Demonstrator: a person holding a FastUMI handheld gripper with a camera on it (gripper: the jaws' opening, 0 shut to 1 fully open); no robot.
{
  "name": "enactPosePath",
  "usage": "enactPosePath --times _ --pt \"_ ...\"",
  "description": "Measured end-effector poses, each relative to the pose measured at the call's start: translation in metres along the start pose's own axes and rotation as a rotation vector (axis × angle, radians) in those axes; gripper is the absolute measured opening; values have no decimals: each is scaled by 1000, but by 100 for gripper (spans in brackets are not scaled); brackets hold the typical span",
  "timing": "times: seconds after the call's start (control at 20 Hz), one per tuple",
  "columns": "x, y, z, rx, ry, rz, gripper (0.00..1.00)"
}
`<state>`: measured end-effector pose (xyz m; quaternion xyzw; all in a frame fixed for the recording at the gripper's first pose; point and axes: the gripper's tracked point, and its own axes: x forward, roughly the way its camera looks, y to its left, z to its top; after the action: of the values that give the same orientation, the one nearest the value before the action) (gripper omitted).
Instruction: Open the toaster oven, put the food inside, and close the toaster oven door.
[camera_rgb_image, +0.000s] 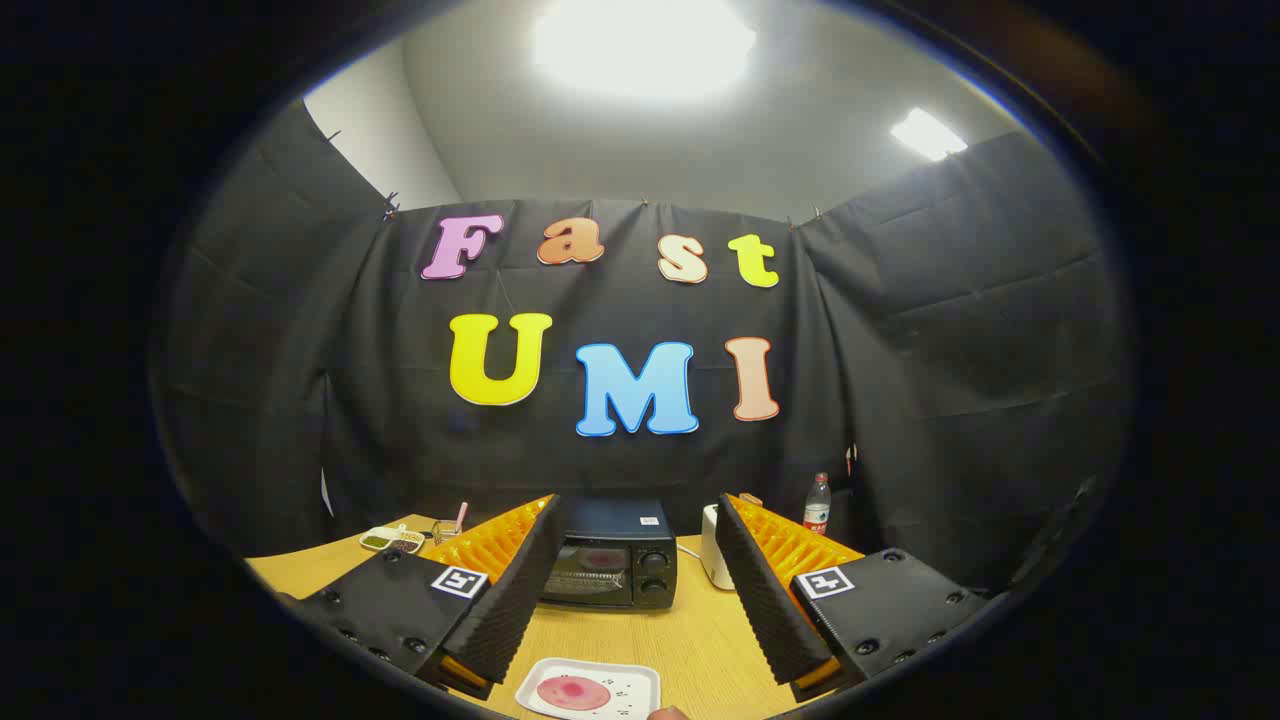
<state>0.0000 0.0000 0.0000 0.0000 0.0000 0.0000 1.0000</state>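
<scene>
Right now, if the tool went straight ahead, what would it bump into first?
Probably the toaster oven, its door shut. It sits beyond the open tool, framed between both fingers. The tray lies lower, likely under that path.

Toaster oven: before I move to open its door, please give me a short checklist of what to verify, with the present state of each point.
1. Hand-held gripper open and holding nothing: ok, the fingers stand wide apart.
2. Toaster oven lined up with the gripper: ok, it sits beyond the fingers, framed between them.
3. Oven door shut: ok as far as seen; the glass front looks upright.
4. Door handle located: cannot tell, too small and dark.
5. Food ready: ok, the pink round piece lies on the white tray on the table, between the fingers.
6. Path to the oven: ok, bare wood lies between tray and oven; the white object stands to the side.
</scene>
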Motion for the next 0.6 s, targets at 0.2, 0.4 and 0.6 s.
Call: enactPosePath --times 0.2,0.4,0.6 --pt "3 1 1 12 2 -12 96" --pt "9 5 -1 14 1 -12 96" --pt "16 9 0 32 4 -9 96"
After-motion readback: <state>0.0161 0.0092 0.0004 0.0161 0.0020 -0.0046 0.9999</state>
